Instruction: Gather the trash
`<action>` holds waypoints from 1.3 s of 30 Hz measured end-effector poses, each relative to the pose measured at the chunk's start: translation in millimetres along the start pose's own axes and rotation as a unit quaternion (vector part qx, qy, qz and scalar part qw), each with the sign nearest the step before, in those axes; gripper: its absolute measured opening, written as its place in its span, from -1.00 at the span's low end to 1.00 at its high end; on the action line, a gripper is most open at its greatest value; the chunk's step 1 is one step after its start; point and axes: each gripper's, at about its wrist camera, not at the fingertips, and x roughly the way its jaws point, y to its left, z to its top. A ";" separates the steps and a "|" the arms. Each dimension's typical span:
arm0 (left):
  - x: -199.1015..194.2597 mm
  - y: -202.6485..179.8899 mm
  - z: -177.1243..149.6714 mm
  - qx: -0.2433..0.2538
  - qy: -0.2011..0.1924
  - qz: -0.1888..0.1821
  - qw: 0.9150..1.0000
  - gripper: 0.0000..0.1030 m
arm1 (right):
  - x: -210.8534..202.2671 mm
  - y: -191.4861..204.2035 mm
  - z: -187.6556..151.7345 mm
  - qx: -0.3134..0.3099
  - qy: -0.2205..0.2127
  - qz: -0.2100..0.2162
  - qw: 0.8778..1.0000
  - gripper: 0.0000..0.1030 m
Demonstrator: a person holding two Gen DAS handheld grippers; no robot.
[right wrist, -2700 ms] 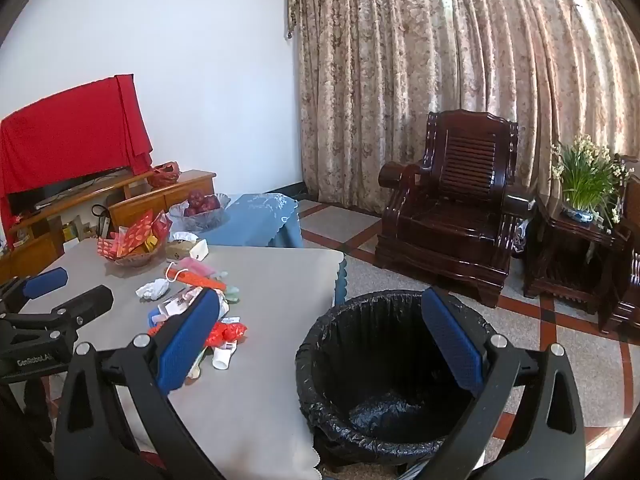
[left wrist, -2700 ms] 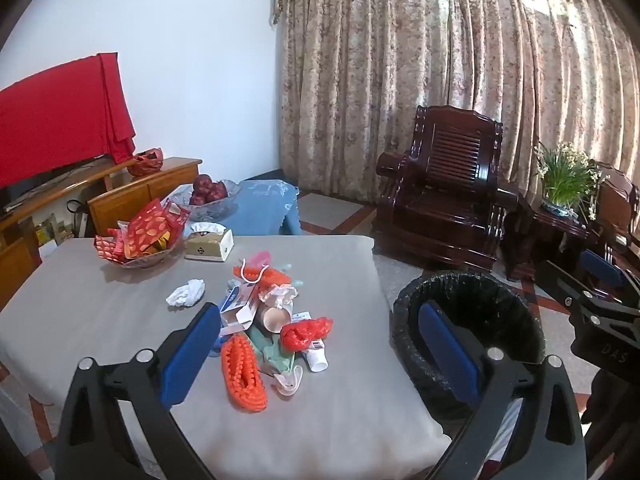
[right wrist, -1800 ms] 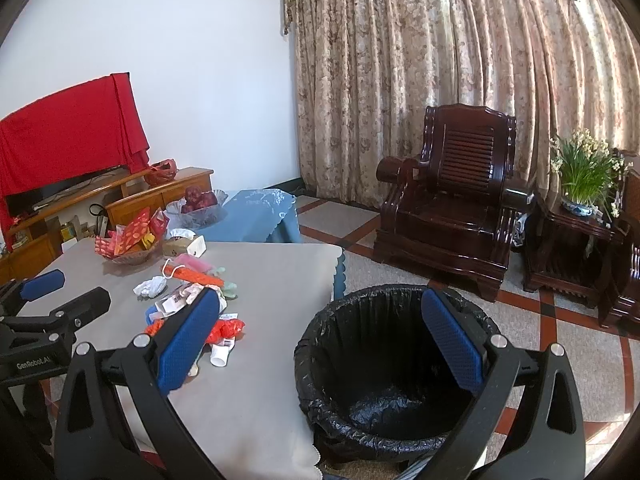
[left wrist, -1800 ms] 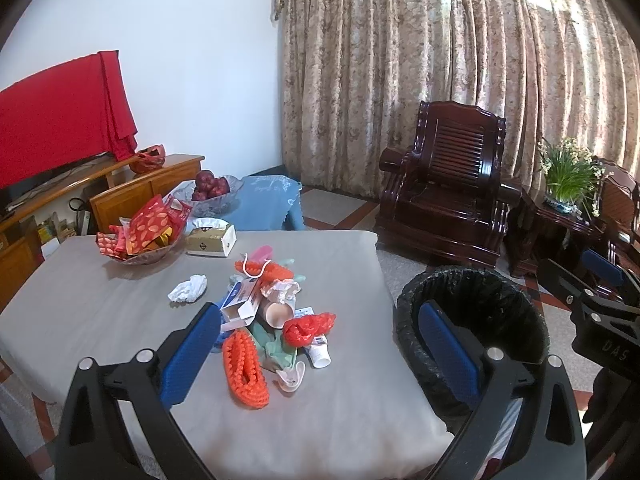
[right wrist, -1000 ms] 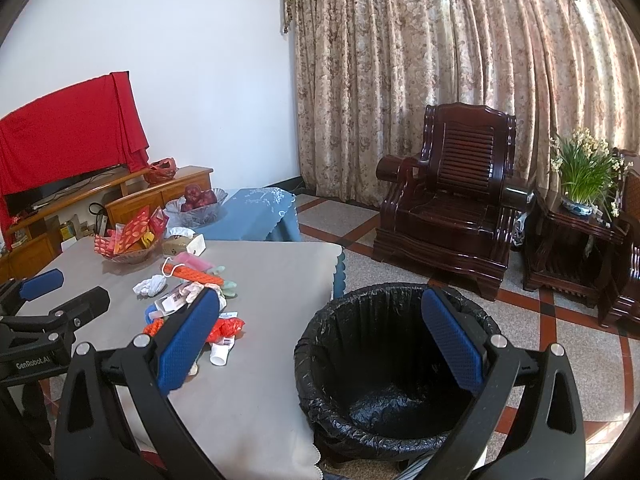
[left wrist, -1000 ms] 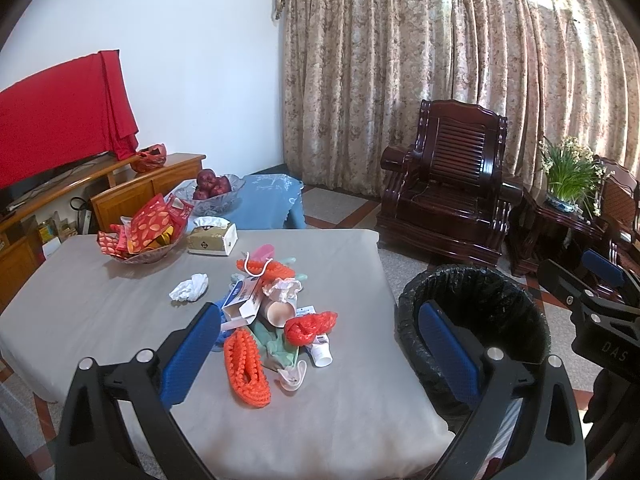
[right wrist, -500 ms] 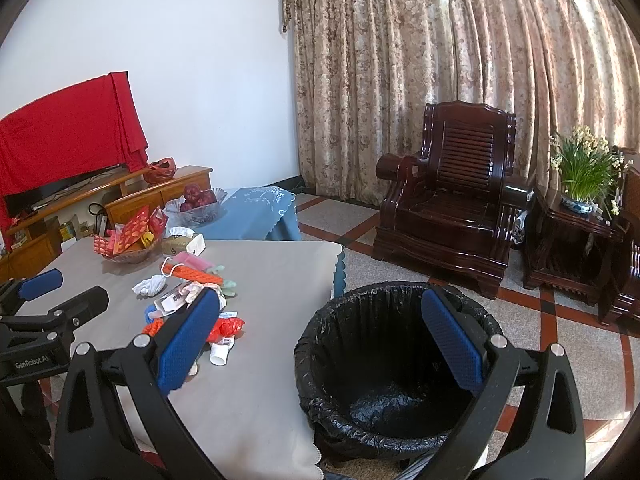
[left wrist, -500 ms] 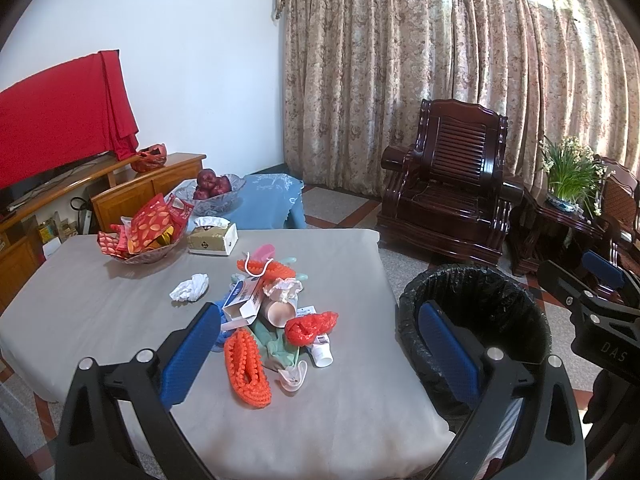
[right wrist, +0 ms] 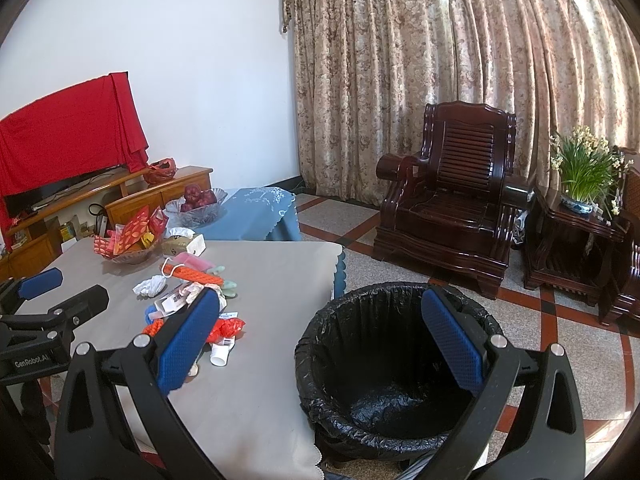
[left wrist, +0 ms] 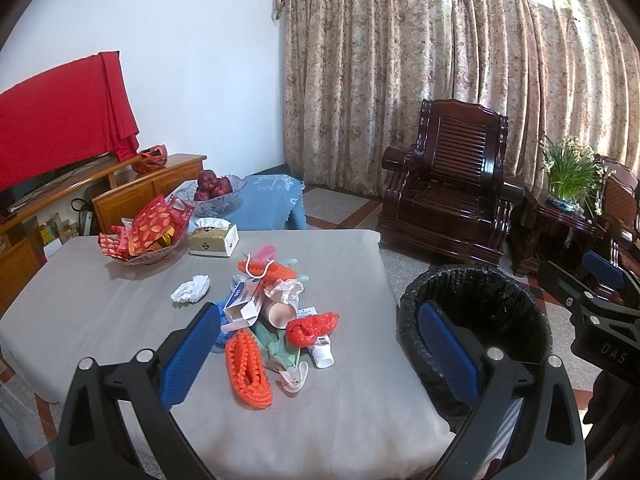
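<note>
- Collecting starts at the heap of mixed orange, red and white litter [left wrist: 276,320] in the middle of the grey-clothed table [left wrist: 100,312].
- Left gripper [left wrist: 320,350] and right gripper [right wrist: 316,344]: jaws apart, empty.
- Descend on the near orange ribbed foam sleeve [left wrist: 248,368] first; the black-lined round bin [right wrist: 396,364] stands right of the table.

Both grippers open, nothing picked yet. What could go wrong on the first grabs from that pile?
1. The trash pile is tangled: the orange foam net, green wrapper and red plastic bag overlap, so one pinch may drag neighbours off the table.
2. The trash bin stands on the floor beside the table; a loose release could miss its rim.
3. The tissue box and snack bowl sit nearby and aren't trash.
</note>
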 end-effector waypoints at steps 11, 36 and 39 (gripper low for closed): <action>0.5 -1.0 -4.3 0.000 0.001 0.001 1.000 0.88 | 4.1 -1.4 -5.0 0.001 0.001 -0.001 1.000 0.91; 26.5 36.2 -16.0 -0.011 0.017 0.024 1.000 0.88 | 41.6 16.9 -21.4 -0.015 0.016 0.010 1.000 0.91; 43.5 53.4 -21.2 -0.013 0.031 0.042 0.999 0.88 | 63.9 28.1 -25.3 -0.021 0.031 0.026 0.999 0.91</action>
